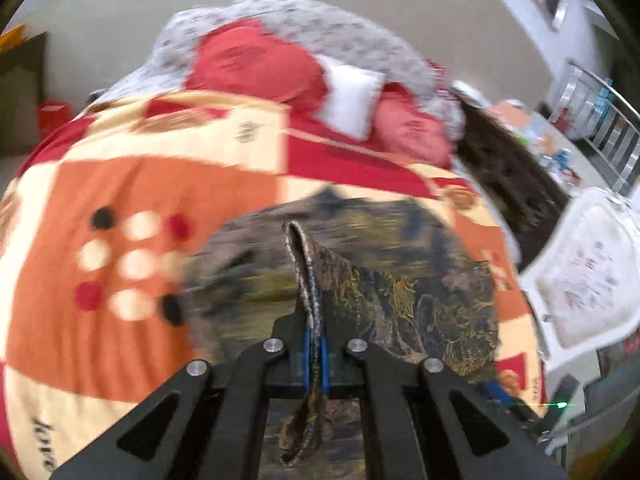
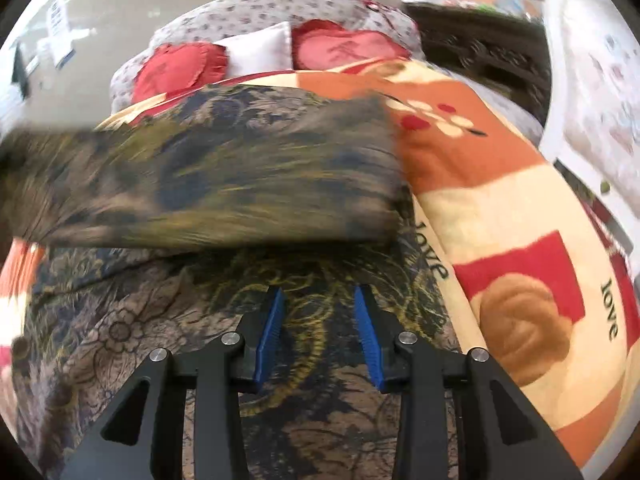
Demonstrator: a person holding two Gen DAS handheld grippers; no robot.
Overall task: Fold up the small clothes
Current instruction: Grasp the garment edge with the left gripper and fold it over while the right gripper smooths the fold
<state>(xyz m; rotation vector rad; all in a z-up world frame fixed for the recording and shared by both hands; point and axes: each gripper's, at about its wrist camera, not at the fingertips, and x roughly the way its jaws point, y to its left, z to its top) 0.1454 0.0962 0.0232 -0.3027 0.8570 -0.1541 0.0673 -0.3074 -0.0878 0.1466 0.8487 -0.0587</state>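
A small brown garment with a dark blue and yellow floral print [image 1: 420,300] lies on a bed. My left gripper [image 1: 316,344] is shut on a pinched fold of its edge, which stands up between the blue pads. In the right wrist view the same garment [image 2: 224,176] is lifted and blurred across the middle, with its lower part [image 2: 304,320] flat under my right gripper [image 2: 320,312]. The right gripper is open and empty, just above the cloth.
The bed has an orange, red and cream blanket [image 1: 120,184] [image 2: 500,208]. Red pillows [image 1: 260,60] and a white pillow [image 1: 352,96] lie at the head. A dark wooden bedside piece [image 1: 504,168] and a white chair [image 1: 584,264] stand to the right.
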